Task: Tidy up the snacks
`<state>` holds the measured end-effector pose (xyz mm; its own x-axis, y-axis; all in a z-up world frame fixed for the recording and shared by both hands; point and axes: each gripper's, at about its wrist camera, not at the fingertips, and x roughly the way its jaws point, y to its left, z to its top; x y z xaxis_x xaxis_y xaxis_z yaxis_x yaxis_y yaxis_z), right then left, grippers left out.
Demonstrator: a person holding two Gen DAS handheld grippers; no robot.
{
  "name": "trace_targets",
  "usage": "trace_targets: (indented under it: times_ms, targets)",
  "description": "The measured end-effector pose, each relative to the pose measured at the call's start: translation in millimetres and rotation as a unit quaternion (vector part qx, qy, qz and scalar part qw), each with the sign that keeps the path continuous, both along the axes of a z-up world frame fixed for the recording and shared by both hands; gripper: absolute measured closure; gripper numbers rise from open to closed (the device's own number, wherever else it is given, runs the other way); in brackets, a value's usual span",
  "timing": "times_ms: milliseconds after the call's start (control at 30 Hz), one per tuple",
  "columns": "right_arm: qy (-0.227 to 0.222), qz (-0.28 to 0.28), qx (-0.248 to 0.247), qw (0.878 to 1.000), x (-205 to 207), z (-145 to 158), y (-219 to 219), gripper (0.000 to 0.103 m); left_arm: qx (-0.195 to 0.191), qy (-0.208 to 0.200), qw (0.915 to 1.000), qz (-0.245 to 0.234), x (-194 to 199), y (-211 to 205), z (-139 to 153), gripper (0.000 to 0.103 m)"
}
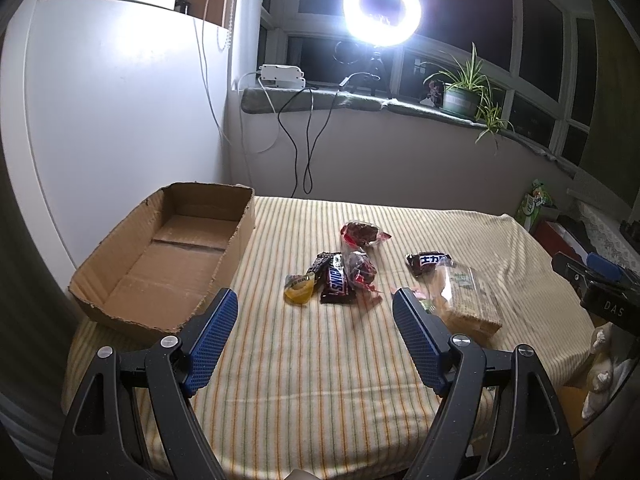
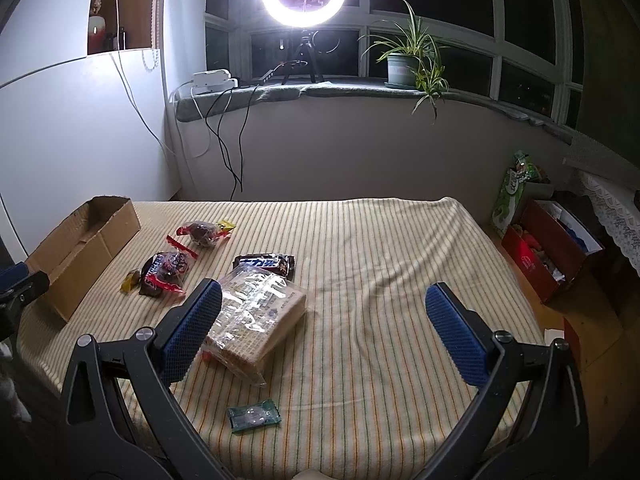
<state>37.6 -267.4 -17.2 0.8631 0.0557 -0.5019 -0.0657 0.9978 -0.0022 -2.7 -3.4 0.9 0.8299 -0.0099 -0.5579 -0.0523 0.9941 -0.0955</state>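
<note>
A: Where does everything lie from the open brown cardboard box [image 1: 160, 256]?

B: It holds nothing yet. The clear-wrapped cracker pack [image 2: 256, 320] lies well right of it, long axis running toward the window. The brown Snickers bar [image 1: 336, 284] sits between box and pack.

A: Grippers?

B: Left gripper [image 1: 312, 304] and right gripper [image 2: 320, 300] both spread wide, holding nothing. The left looks nearer the bar; I'd start there.

Ring light [image 1: 382, 10] at far window blows out with glare; dim room, dark corners. Fisheye bends edges. Focus sharp centrally.
</note>
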Motion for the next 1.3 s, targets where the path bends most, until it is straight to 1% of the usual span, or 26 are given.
trace_targets:
  times_ms: [400,600,1000,1300]
  targets:
    - [0.002,0.002,0.000,1.000,0,0,1,0.000,-0.001,0.002,1.0000,0.000,1,1,-1,0.023]
    - [0.007,0.003,0.001,1.000,1,-2,2,0.000,-0.006,0.010,0.9999,0.000,3,1,-5,0.023]
    - [0.018,0.009,0.004,1.000,9,-8,0,0.000,-0.016,0.023,0.9995,-0.016,13,-4,-13,0.023]
    - [0.030,0.012,0.003,0.999,18,-16,-1,0.000,-0.037,0.044,0.9978,-0.034,23,-9,-25,0.023]
